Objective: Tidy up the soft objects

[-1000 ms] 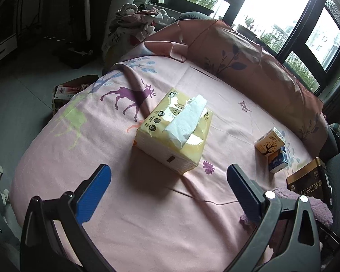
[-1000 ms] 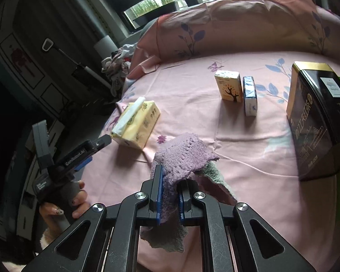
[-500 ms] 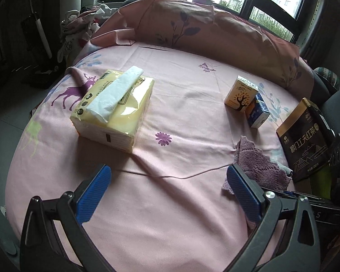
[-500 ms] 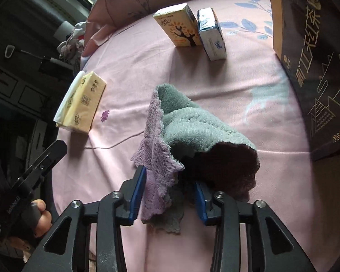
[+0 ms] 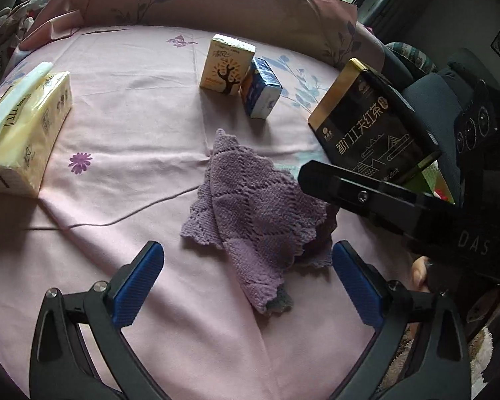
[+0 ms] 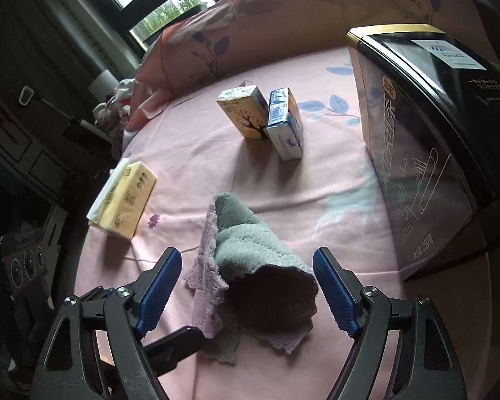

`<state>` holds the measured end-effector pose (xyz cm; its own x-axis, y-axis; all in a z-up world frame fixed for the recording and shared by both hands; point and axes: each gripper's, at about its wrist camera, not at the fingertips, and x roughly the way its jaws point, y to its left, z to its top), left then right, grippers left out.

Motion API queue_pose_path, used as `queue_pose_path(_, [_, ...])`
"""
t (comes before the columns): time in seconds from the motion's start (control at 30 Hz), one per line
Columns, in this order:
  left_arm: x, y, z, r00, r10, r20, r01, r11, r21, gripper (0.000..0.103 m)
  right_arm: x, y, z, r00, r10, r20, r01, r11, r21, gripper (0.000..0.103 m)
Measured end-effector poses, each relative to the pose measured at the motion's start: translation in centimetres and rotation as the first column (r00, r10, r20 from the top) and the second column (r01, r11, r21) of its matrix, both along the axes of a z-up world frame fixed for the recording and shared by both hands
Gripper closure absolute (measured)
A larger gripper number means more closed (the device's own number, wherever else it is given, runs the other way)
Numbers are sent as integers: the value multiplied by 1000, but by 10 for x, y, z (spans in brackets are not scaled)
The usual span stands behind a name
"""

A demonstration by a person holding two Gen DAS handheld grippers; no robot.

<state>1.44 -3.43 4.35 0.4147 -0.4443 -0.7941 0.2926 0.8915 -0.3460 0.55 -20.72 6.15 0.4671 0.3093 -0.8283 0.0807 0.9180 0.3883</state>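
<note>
A crumpled purple knitted cloth [image 5: 250,206] with a grey-green inner side [image 6: 246,240] lies on the pink bed sheet [image 5: 133,133]. My left gripper [image 5: 246,283] is open, its blue fingers either side of the cloth's near end. My right gripper [image 6: 246,290] is open and straddles the cloth, which rests free between the pads. A yellow tissue pack [image 5: 23,130] lies at the left, also seen in the right wrist view [image 6: 123,196]. A small yellow tissue packet [image 5: 226,65] and a blue one [image 5: 261,91] stand farther back.
A tall black tea box [image 5: 370,123] stands at the right by the bed edge, large in the right wrist view [image 6: 423,140]. Pink pillows [image 5: 200,0] line the back. The right gripper's body [image 5: 416,206] crosses the left wrist view's right side.
My right gripper has opened and let go of the cloth, which now lies on the sheet. My left gripper has swung right and now frames the cloth.
</note>
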Motion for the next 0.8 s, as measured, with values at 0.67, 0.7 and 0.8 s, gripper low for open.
queue_pose_path(0.67, [10, -13, -9, 1000, 9, -17, -10, 998, -64, 79, 5, 18, -27, 996, 67, -56, -58, 988, 145, 78])
queue_pose_path(0.7, [7, -13, -3, 1000, 6, 4, -6, 998, -70, 79, 3, 18, -20, 997, 68, -35, -62, 988, 144, 78])
queue_pose_path(0.8, [-6, -12, 21, 998, 13, 66, -7, 995, -97, 79, -5, 15, 5, 996, 83, 37, -88, 982, 166, 79])
